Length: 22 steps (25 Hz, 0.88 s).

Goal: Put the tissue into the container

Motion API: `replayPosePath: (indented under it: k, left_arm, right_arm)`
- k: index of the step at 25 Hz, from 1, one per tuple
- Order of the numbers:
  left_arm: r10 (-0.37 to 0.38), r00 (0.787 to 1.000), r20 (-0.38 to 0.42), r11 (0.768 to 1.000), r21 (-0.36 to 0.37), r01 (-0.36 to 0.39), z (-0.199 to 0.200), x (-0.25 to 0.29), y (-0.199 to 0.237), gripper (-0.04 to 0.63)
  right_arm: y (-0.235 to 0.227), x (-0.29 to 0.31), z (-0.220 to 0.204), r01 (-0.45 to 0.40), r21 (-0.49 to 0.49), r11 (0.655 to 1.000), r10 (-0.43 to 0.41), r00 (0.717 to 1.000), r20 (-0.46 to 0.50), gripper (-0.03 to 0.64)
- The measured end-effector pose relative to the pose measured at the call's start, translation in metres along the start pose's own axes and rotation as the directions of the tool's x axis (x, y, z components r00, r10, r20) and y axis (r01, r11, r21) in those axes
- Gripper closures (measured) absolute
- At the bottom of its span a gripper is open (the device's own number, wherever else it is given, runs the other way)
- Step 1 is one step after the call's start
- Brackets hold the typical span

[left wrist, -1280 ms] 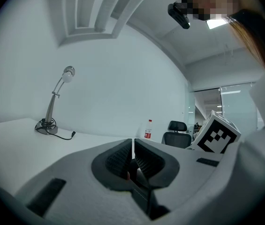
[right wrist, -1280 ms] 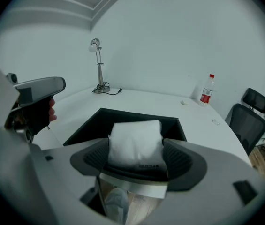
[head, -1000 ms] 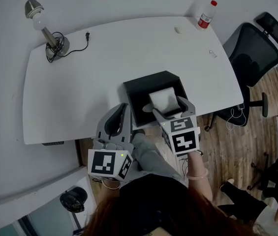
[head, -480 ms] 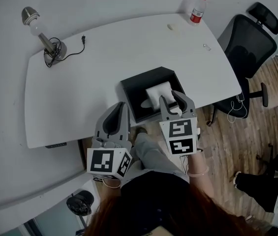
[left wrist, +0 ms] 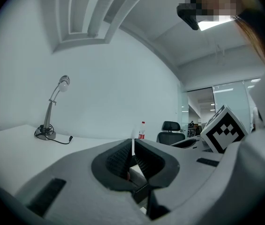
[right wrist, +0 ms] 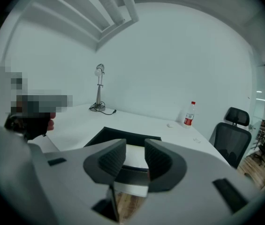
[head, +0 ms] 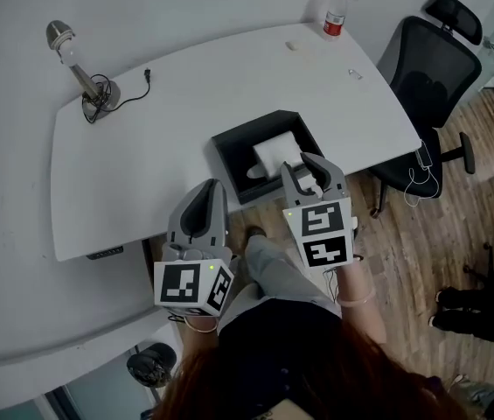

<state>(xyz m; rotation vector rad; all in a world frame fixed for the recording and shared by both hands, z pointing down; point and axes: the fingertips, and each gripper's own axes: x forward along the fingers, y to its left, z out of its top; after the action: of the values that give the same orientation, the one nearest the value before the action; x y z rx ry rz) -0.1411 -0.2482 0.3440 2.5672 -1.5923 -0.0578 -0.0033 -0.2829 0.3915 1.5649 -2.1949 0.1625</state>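
Note:
A black open container [head: 229,154] stands at the near edge of the white table [head: 142,147], and a white folded tissue [head: 273,154] lies inside it. My right gripper [head: 306,170] hovers just in front of the container's near wall. Its jaws are closing, with a gap still between them and nothing in it. In the right gripper view the right gripper [right wrist: 135,146] points at the container [right wrist: 105,132], and the tissue [right wrist: 133,156] lies beyond the gap. My left gripper [head: 201,206] hangs off the table's near edge, left of the container, with its jaws together. The left gripper [left wrist: 133,146] holds nothing.
A desk lamp [head: 76,55] with its cord stands at the table's far left. A red-capped bottle [head: 336,11] stands at the far right, with two small objects [head: 291,46] [head: 353,74] near it. A black office chair [head: 426,68] is to the right. The person's legs are below the grippers.
The right gripper's jaws went from wide apart around the tissue to a narrow gap, and it drew back a little toward the person. The tissue stays in the container. The left gripper holds still.

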Motion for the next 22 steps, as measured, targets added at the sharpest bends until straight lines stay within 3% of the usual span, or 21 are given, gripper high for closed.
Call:
replayPosePath:
  k: [5, 11, 22]
  left_arm:
    - [-0.006, 1.000, 0.014, 1.000, 0.004, 0.006, 0.004, -0.018, -0.009, 0.557]
    - [-0.019, 1.000, 0.006, 1.000, 0.007, 0.019, 0.004, -0.035, -0.014, 0.557]
    - [-0.032, 0.999, 0.008, 0.999, 0.017, 0.031, 0.003, -0.040, -0.026, 0.557]
  right_arm:
    - [0.008, -0.022, 0.003, 0.007, -0.014, 1.000, -0.007, 0.999, 0.032, 0.496]
    - [0.014, -0.042, 0.008, 0.039, 0.015, 0.999, -0.040, 0.996, 0.084, 0.570]
    - [0.022, -0.068, 0.008, 0.007, 0.060, 0.998, -0.015, 0.990, 0.138, 0.597]
